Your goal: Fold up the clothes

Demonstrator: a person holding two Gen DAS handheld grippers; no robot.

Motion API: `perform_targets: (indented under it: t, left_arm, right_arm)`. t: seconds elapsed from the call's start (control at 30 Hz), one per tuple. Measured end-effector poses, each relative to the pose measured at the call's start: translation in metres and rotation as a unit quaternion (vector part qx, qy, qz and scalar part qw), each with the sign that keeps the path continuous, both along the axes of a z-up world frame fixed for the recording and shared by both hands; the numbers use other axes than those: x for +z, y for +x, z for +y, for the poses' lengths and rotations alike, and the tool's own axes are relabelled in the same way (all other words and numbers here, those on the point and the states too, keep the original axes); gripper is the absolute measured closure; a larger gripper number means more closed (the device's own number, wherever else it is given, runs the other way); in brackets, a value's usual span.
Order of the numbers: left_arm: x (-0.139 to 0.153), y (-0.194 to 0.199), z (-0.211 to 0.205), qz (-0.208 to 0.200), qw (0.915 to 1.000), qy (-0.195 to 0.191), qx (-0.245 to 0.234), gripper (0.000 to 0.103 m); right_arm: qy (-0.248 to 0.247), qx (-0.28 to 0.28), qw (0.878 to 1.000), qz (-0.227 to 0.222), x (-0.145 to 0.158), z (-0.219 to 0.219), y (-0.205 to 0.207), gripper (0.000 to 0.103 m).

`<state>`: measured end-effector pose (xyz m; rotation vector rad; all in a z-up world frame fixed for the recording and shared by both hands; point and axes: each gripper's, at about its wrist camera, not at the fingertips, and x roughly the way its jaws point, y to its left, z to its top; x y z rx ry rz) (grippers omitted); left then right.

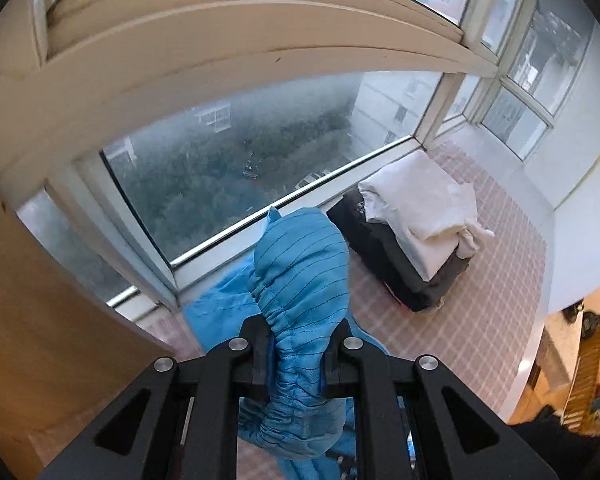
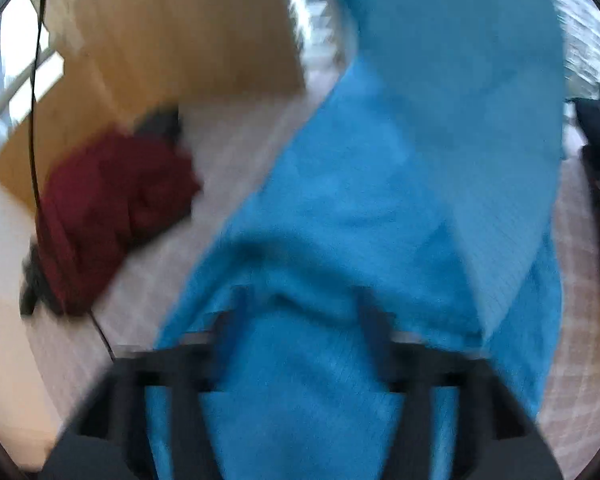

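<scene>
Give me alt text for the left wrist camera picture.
The left gripper pinches a bunched blue garment above a checked surface. Behind, a stack of folded clothes sits beside a large window.

My things lie on a window seat with a pink checked cover (image 1: 496,280). The blue garment (image 1: 216,312) lies on it just beside the window glass (image 1: 228,172); further along the glass a stack of folded clothes (image 1: 412,232) stands, white on top. A dark red garment (image 2: 112,208) lies heaped elsewhere on the cover.
</scene>
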<state>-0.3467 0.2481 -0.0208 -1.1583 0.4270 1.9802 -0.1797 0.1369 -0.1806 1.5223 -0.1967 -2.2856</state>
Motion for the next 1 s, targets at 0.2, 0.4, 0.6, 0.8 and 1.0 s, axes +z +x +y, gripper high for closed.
perform_targets:
  t: [0.2, 0.4, 0.6, 0.8, 1.0]
  left_arm:
    - [-0.008, -0.003, -0.012, 0.001, 1.0000, -0.003, -0.002, 0.090]
    - [-0.007, -0.003, -0.021, 0.003, 1.0000, 0.003, -0.008, 0.090]
    - [-0.007, 0.000, -0.031, 0.006, 0.9998, 0.004, -0.016, 0.090]
    - [-0.010, -0.003, -0.046, 0.005, 0.9998, 0.008, -0.018, 0.090]
    - [-0.007, -0.005, -0.065, 0.008, 0.9997, 0.014, -0.017, 0.090]
  right_arm:
    - [-0.075, -0.098, 0.991, -0.059, -0.021, 0.011, -0.002, 0.043]
    - [-0.116, -0.183, 0.975, -0.056, -0.030, 0.010, -0.021, 0.042]
    - [-0.118, -0.233, 0.963, -0.062, -0.023, 0.007, -0.043, 0.042]
    - [-0.107, -0.290, 0.949, -0.058, -0.021, 0.003, -0.048, 0.042]
    - [-0.090, -0.224, 0.969, -0.052, -0.031, -0.043, -0.061, 0.086]
